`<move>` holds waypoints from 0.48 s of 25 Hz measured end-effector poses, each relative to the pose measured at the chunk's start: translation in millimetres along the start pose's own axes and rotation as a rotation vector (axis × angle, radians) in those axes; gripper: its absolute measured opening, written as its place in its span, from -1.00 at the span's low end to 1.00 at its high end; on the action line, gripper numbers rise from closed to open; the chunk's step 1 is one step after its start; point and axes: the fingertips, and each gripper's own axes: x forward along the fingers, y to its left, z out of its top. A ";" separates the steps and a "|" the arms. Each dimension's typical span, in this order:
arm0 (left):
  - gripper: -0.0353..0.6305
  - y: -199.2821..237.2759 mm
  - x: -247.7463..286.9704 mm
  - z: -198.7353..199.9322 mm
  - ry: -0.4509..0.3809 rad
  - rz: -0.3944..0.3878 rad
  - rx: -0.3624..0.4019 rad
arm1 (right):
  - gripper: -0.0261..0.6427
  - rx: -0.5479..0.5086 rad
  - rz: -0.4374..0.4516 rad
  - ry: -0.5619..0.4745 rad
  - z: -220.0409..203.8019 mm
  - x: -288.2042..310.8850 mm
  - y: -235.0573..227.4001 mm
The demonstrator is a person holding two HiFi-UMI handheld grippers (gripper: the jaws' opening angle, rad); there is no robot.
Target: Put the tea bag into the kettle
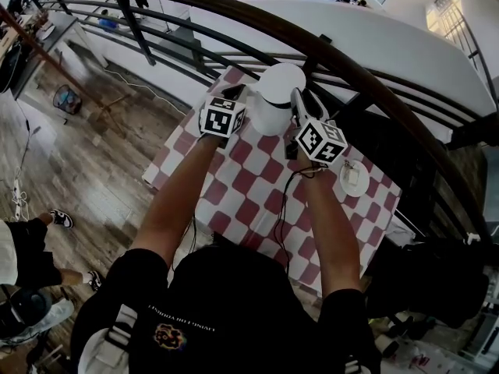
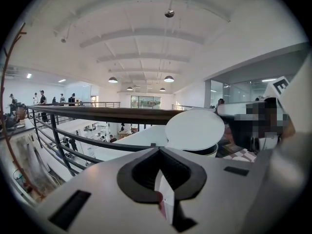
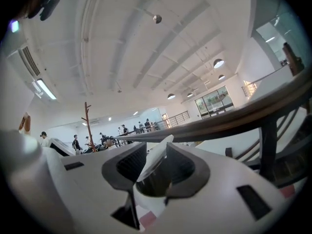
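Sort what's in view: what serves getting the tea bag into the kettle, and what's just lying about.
For the job: tea bag, held in the left hand-held gripper; kettle with its lid up; right hand-held gripper, jaws apart around the lid.
Lying about: saucer; checked tablecloth.

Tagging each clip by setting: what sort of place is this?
Probably an upper gallery in an open workspace: the checked table stands beside a curved railing, a lower floor with people shows beyond it, and lamps hang from a high ceiling.
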 end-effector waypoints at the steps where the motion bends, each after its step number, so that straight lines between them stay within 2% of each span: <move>1: -0.90 -0.1 0.0 -0.2 0.000 0.003 0.001 | -0.56 -0.016 0.010 -0.016 4.7 0.1 5.9; 6: -0.90 1.4 -0.8 -0.8 -0.001 0.016 0.011 | -0.56 -0.114 0.060 -0.052 15.4 0.2 31.4; 10: -0.90 1.3 -0.3 0.4 0.002 0.026 0.014 | -0.60 -0.267 0.235 0.008 2.7 3.5 80.1; 12: -0.90 1.5 -0.6 0.0 0.002 0.025 0.008 | -0.61 -0.302 0.237 0.003 -3.1 4.5 89.1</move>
